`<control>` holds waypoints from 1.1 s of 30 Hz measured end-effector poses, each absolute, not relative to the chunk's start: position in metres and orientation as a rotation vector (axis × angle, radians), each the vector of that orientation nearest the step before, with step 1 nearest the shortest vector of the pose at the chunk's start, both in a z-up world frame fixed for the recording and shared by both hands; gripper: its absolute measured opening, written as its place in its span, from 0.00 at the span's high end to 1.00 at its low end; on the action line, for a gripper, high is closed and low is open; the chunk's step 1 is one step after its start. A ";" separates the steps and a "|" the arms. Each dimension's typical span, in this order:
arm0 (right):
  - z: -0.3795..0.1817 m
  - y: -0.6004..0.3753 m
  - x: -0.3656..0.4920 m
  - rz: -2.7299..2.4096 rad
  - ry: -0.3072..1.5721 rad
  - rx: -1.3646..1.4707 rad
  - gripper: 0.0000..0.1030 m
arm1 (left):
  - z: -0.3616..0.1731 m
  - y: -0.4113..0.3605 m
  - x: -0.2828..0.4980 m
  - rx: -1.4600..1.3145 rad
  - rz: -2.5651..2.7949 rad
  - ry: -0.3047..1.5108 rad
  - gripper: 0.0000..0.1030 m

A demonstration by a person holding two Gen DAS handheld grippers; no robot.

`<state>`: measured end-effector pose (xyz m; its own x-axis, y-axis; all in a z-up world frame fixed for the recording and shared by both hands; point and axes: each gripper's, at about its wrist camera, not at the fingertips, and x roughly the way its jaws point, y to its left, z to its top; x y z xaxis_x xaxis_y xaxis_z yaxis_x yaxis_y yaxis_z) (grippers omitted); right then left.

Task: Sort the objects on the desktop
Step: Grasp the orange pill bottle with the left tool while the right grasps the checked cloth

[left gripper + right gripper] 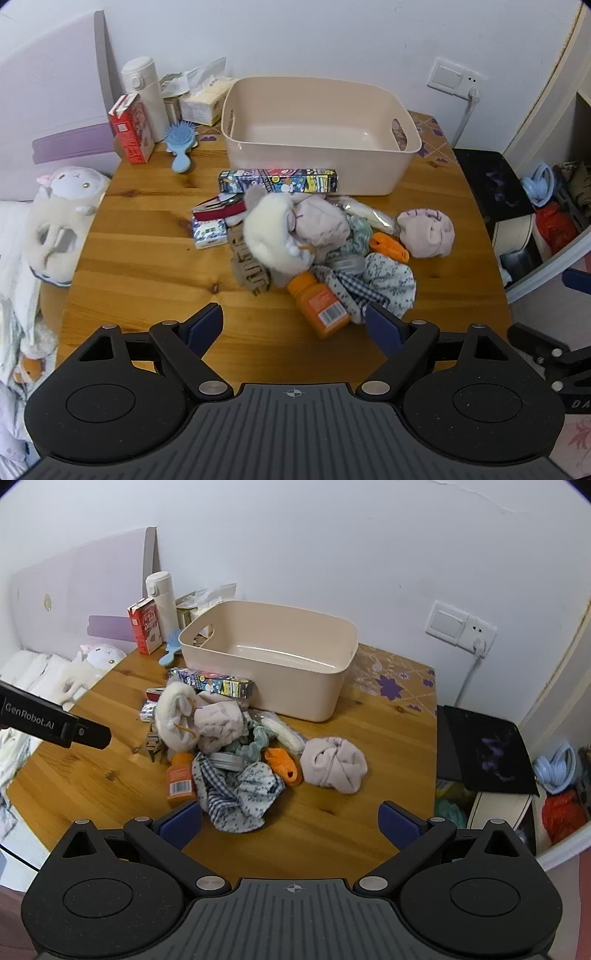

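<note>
Pile of mixed desktop objects at frame centre on the wooden worktop (147,266): white plush toy (275,236) on top, touching a pink cloth bundle (319,225); orange bottle (320,306) lying on its side at the lower edge of the pile, beside a blue-checked and floral cloth (384,284). Second pink bundle (426,232) just right of the pile, small orange item (388,246) between the two. Printed long box (277,180) lying flat above the pile, against the front wall of the beige bin (317,162); bin interior bare. Upper left: red carton (131,129), white flask (146,96), blue hairbrush (181,142). Left tool (295,326) at lower frame, released, jaws spread wide, holding nothing, low over the worktop near the bottle. Right tool (291,821) likewise released, jaws wide apart, grasping nothing, the floral cloth between them at the near edge.
</note>
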<state>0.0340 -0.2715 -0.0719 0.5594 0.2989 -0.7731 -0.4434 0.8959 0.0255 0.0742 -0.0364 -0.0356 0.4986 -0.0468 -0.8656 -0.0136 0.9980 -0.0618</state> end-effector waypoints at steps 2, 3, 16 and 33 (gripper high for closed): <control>-0.077 -0.267 0.040 0.452 0.869 -0.186 0.00 | -0.041 -0.035 0.083 -0.068 -0.019 1.053 0.16; -0.080 -0.265 0.043 0.456 0.870 -0.187 0.00 | -0.044 -0.034 0.087 -0.068 -0.019 1.057 0.17; -0.138 -0.231 0.083 0.518 0.935 -0.204 0.00 | -0.096 -0.029 0.129 -0.097 -0.042 1.157 0.17; -0.202 -0.200 0.124 0.547 1.050 -0.219 0.00 | -0.153 -0.025 0.170 -0.193 -0.072 1.301 0.17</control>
<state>0.1239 -0.2001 -0.2021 0.3797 0.3221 -0.8672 -0.5258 0.8465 0.0841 0.1698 -0.0246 -0.1528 0.2665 -0.1615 -0.9502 -0.0556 0.9816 -0.1825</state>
